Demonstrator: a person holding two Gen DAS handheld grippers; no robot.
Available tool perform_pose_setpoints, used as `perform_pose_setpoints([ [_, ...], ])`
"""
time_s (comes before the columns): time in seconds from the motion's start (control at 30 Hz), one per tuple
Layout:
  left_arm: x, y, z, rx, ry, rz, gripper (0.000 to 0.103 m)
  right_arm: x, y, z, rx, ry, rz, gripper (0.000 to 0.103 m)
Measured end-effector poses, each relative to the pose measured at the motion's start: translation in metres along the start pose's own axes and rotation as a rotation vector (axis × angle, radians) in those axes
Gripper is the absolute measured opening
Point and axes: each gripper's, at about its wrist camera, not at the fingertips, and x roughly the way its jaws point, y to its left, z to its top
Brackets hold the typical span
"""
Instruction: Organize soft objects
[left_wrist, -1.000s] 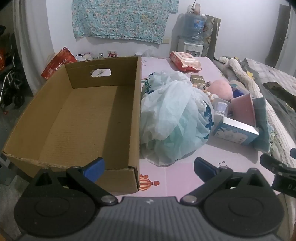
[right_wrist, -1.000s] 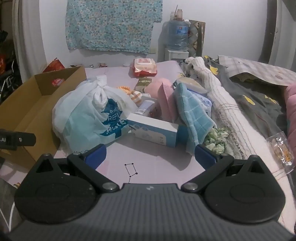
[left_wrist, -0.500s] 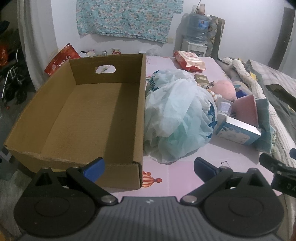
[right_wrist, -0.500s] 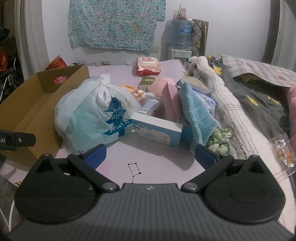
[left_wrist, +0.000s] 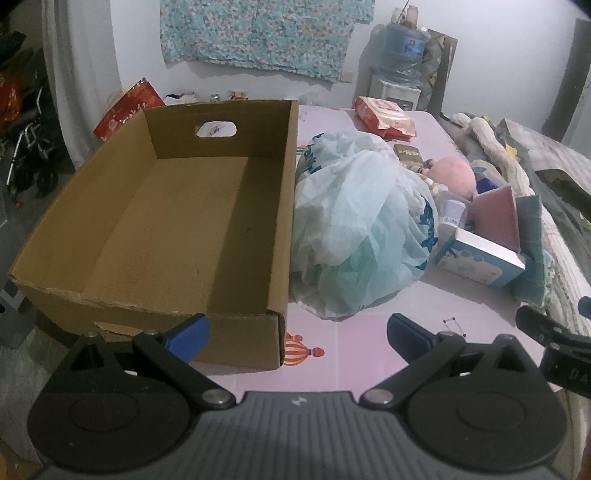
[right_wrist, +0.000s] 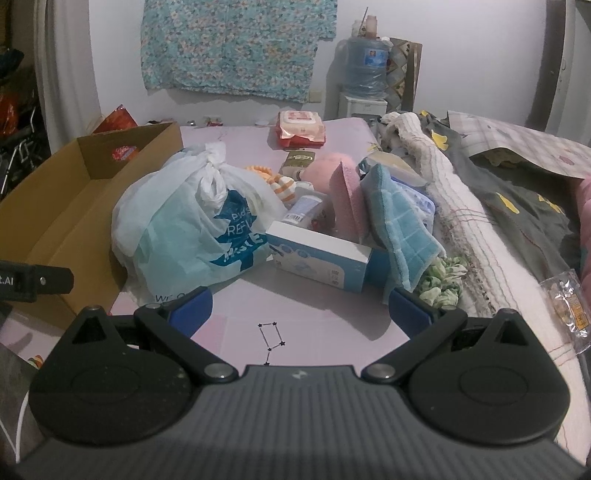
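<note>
Soft pile lies ahead of right tongs (right_wrist: 299, 308); cardboard box (left_wrist: 177, 221) to its left.
Both tongs released, empty; blue cloth (right_wrist: 400, 225) nearer right tongs than left tongs (left_wrist: 297, 332), long axis sloping down-right.

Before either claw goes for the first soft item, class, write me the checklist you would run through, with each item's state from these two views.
1. Left claw open and holding nothing: ok.
2. Right claw open and holding nothing: ok.
3. Cardboard box has free room inside: ok, its floor is bare.
4. Soft items within sight: ok, the tied plastic bag, blue cloth and green scrunchie are all exposed.
5. Path to the blue cloth free: not ok, the white and blue carton lies against its lower edge.
6. What the plastic bag contains: cannot tell, it is knotted shut.
</note>
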Motion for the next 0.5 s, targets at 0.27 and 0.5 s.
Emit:
perform_pose_setpoints([
  [0.27, 0.0, 0.0001, -0.0013, -0.001, -0.002, -0.004, 0.103, 0.0013, 0.0005, -0.0004, -0.001, 0.009, -0.005, 0.102],
  [0.5, 0.0002, 0.0002, -0.0008, -0.001, 0.001, -0.005, 0.103, 0.0022, 0.0015, -0.0008, -0.004, 0.014, 0.0, 0.102],
])
